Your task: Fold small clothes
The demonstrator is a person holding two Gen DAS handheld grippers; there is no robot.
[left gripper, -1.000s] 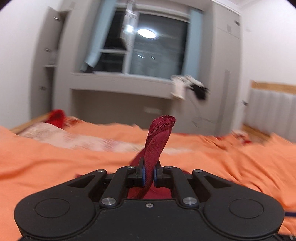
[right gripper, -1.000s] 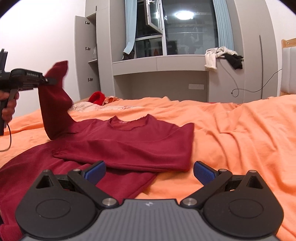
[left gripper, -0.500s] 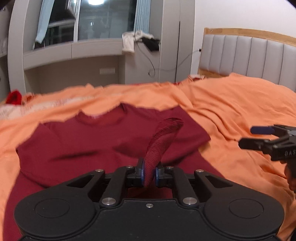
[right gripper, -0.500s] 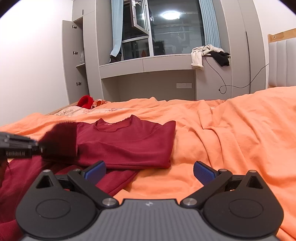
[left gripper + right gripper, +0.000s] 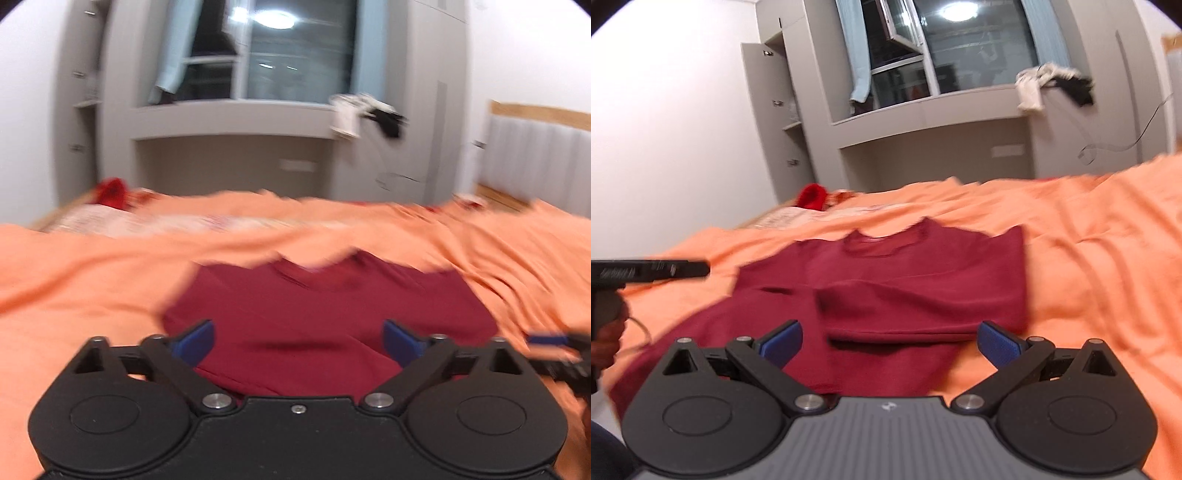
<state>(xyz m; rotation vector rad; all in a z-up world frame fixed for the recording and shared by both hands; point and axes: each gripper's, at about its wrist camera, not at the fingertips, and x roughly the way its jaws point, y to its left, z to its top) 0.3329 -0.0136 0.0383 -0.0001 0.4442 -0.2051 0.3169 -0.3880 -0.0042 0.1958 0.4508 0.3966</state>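
A dark red long-sleeved top (image 5: 908,291) lies flat on the orange bedsheet (image 5: 1100,258), neckline toward the far wall, with both sleeves folded across its body. It also shows in the left wrist view (image 5: 325,314), blurred. My left gripper (image 5: 298,341) is open and empty just above the top's near part; it also shows from the side in the right wrist view (image 5: 683,268), left of the top. My right gripper (image 5: 890,341) is open and empty above the top's lower hem. Its fingers (image 5: 546,339) show at the right edge of the left wrist view.
A bright red garment (image 5: 812,195) and a pale patterned cloth (image 5: 783,218) lie at the bed's far left. A grey wardrobe and window ledge (image 5: 942,107) with hanging white and black clothes (image 5: 1052,83) stand behind. A padded headboard (image 5: 535,158) is at right.
My left gripper opened and let go of the red sleeve, which now lies folded across the top. The left gripper pulled back to the left. My right gripper moved closer over the hem.
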